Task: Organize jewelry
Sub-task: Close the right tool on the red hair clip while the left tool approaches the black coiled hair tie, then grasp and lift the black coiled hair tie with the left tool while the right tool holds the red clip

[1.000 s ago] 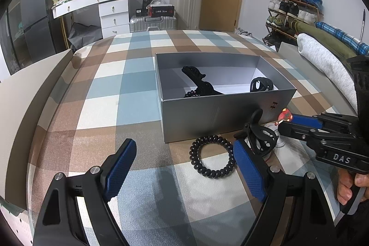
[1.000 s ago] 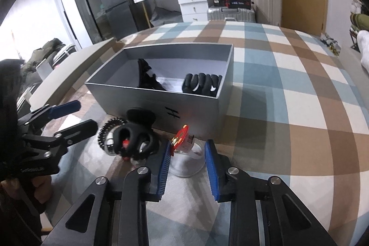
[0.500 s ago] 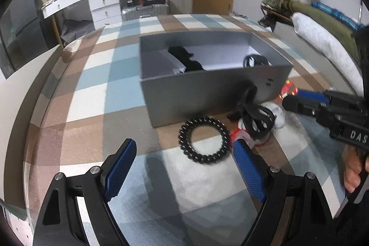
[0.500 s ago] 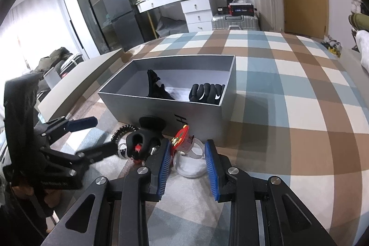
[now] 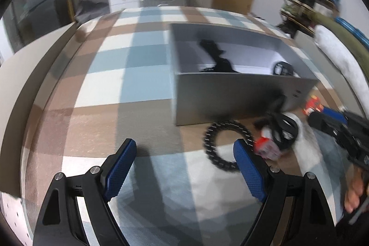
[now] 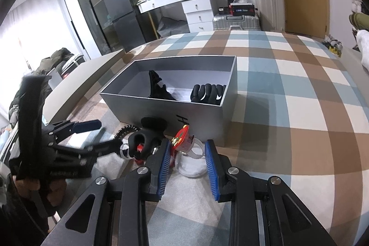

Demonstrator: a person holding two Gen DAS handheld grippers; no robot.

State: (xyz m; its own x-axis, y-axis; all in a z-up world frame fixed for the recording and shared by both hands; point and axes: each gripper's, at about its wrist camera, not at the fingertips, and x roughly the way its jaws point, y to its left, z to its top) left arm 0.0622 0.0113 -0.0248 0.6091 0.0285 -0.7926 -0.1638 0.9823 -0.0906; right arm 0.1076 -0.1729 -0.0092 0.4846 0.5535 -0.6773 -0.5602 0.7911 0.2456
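Left gripper (image 5: 184,158) jaws wide apart, holding nothing, over the checked bed cover (image 5: 129,89); black spiral hair tie (image 5: 221,144) lies flat just ahead of its right finger, near the grey box (image 5: 230,96); right gripper (image 6: 188,155) at its narrowest setting around a clear ring with red charm (image 6: 184,142), contact unclear; black claw clip (image 6: 145,142) beside it; box holds black clips.

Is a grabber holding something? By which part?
The right gripper seems closed on the clear ring, pinching its two sides. The left gripper is open and holds nothing.
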